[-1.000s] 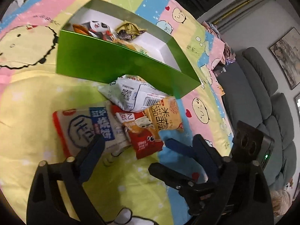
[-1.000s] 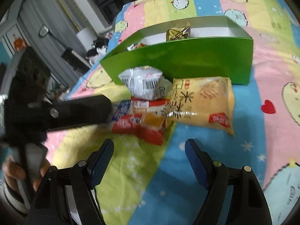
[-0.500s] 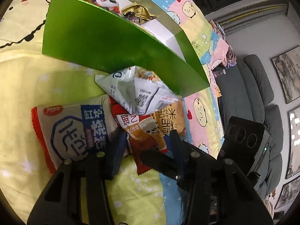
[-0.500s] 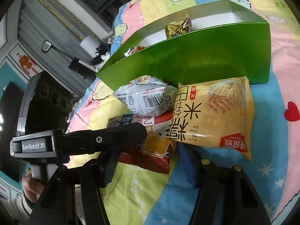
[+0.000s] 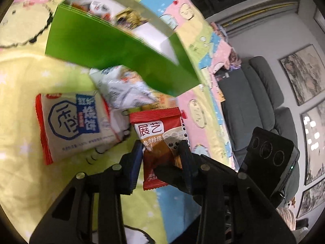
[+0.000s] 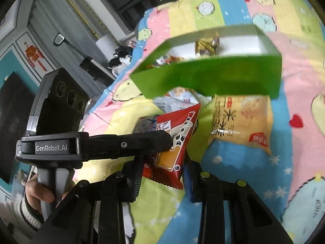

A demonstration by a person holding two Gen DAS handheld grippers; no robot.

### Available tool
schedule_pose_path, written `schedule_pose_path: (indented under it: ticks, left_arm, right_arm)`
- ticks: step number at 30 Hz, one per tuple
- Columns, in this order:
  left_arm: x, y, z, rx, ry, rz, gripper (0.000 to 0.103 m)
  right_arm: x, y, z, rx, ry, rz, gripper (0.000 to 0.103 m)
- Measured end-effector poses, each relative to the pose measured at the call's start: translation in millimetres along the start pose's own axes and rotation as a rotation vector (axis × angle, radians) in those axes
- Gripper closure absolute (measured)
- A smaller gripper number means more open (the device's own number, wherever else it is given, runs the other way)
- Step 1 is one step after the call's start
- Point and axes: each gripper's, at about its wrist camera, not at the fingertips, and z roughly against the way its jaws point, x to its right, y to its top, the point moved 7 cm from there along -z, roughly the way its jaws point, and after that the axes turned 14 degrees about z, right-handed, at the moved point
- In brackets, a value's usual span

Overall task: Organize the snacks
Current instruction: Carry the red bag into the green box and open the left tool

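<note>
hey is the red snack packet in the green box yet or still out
Still out. The red packet is clamped between both grippers, left and right, lifted in front of the green box, not inside it.

Rig body, both wrist views: matte black plastic throughout.

My left gripper has angular black arms with round silver screw heads at the joints and ribbed blue pads on the fingers. My right gripper is built the same, blue pad edges showing. From the right view, the left unit carries white "GenRobot.AI" lettering, a black block with three round lenses and a grey handle. My left hand shows bare skin and a striped knit cuff.
</note>
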Motion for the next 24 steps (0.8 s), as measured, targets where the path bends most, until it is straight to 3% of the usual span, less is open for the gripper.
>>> schedule_pose_path:
  ticks: [7,12,24]
  left_arm:
    - [33,13,32,0.075,-0.053,-0.058,0.067]
    - [47,36,38,0.104,-0.083,-0.053,0.067]
    - [62,102,34,0.168,-0.09,-0.081,0.066]
  right_arm:
    - [-19,35,29,0.075,-0.038,0.093,0.067]
    - [-28,63,27,0.111,-0.065,0.152,0.067]
    - [-1,120,9,0.178,-0.088,0.192,0.067]
